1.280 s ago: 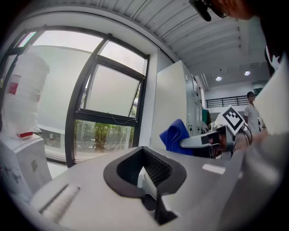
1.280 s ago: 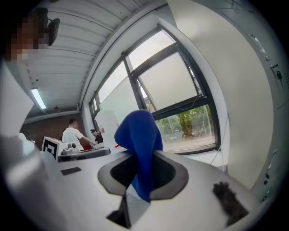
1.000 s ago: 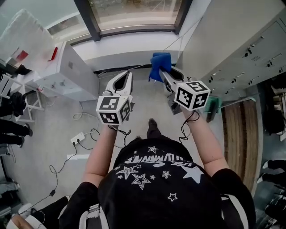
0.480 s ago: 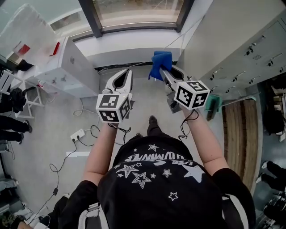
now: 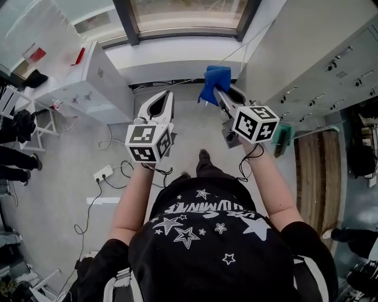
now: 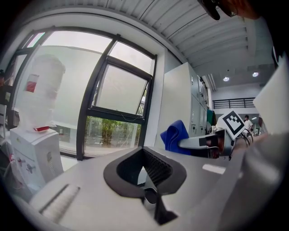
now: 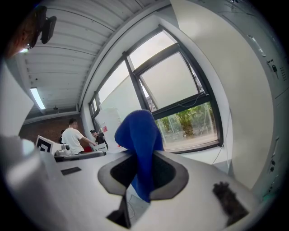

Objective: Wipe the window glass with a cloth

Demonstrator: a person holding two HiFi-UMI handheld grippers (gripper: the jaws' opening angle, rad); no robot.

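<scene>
The window glass [image 5: 183, 13] is ahead, in a dark frame above a white sill; it also shows as window glass [image 6: 118, 103] and window glass [image 7: 177, 85] in the two gripper views. A blue cloth [image 5: 214, 84] sticks out of my right gripper [image 5: 216, 93], which is shut on it and held short of the window. In the right gripper view the cloth [image 7: 139, 135] hangs folded between the jaws. My left gripper [image 5: 168, 95] is level with it on the left, shut and empty. The left gripper view shows the cloth [image 6: 175, 134] off to the right.
A white cabinet [image 5: 88, 88] stands left of the window, with a wrapped white object [image 6: 38, 92] on top. Tall grey lockers [image 5: 307, 59] line the right. Cables and a power strip [image 5: 103, 175] lie on the floor at left. People [image 7: 72, 135] stand far behind.
Both grippers hold the same pose, the right one still gripping the cloth. The view has drifted slightly, and the cabinet and the window frame sit a little further right.
</scene>
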